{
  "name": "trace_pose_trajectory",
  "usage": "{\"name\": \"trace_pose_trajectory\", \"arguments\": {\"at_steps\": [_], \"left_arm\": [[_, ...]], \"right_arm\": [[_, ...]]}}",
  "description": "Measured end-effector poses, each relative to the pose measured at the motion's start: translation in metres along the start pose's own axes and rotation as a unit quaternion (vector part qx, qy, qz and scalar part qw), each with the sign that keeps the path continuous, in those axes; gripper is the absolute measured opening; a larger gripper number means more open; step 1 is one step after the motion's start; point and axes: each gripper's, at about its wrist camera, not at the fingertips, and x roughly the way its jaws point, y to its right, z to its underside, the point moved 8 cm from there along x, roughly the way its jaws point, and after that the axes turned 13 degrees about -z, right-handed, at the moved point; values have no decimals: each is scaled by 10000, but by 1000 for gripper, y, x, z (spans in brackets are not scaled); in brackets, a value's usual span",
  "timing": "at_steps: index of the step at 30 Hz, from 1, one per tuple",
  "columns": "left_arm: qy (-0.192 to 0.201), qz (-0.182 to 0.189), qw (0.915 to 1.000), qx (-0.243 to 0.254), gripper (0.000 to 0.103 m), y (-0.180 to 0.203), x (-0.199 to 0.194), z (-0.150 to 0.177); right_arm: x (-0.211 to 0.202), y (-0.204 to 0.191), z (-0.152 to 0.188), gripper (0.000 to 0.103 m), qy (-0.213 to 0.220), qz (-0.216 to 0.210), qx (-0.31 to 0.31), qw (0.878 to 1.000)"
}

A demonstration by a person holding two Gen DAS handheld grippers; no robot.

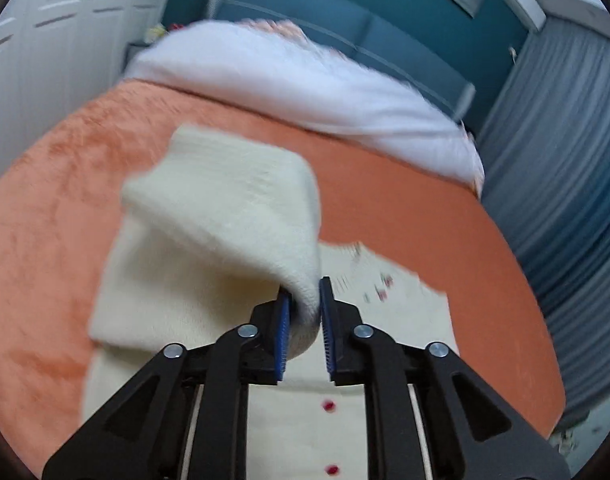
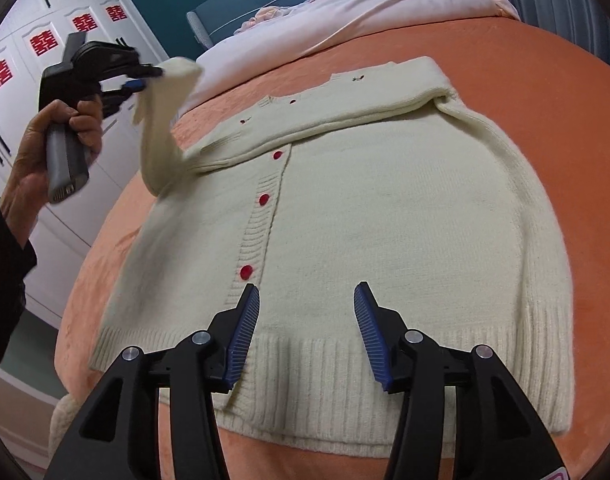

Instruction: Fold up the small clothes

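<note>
A cream knit cardigan (image 2: 377, 208) with red buttons (image 2: 263, 198) lies flat on the orange bed cover (image 2: 565, 92). Its right sleeve (image 2: 385, 96) is folded across the chest. My left gripper (image 1: 305, 304) is shut on the left sleeve (image 1: 225, 200) and holds it lifted above the cardigan; it also shows in the right wrist view (image 2: 141, 78), up at the left. My right gripper (image 2: 307, 300) is open and empty, just above the ribbed hem (image 2: 345, 360).
A white and pink duvet (image 2: 345, 12) lies bunched at the head of the bed. A teal headboard (image 1: 345, 28) stands behind it. A white wardrobe (image 2: 45, 40) with red stickers is at the left. Grey curtains (image 1: 565, 160) hang at the right.
</note>
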Motion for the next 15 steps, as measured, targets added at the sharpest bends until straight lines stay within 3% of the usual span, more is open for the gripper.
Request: {"name": "trace_pose_trajectory", "arguments": {"at_steps": [1,3,5,7,10,13,15], "left_arm": [[-289,-43,9994,169,41,15,15,29],[-692,-48,9975,155,42,23,36,76],[-876,-47,9960,-158,42,9,41,100],[-899,-81,9938,-642,46,-18,43,98],[-686,-416,9883,-1295,53,-69,38,73],[-592,-664,9758,-1995,61,-119,42,51],[-751,-691,9647,-2429,61,-141,52,48]], "right_arm": [[-2,5,-2,50,21,56,32,10000],[-6,13,-8,50,40,112,80,9999],[-12,21,-20,52,91,107,49,9999],[-14,26,-35,58,172,166,-94,9997],[1,30,-62,58,139,176,-339,9992],[27,32,-98,58,226,71,-221,9995],[49,34,-122,58,182,-120,31,9998]]}}
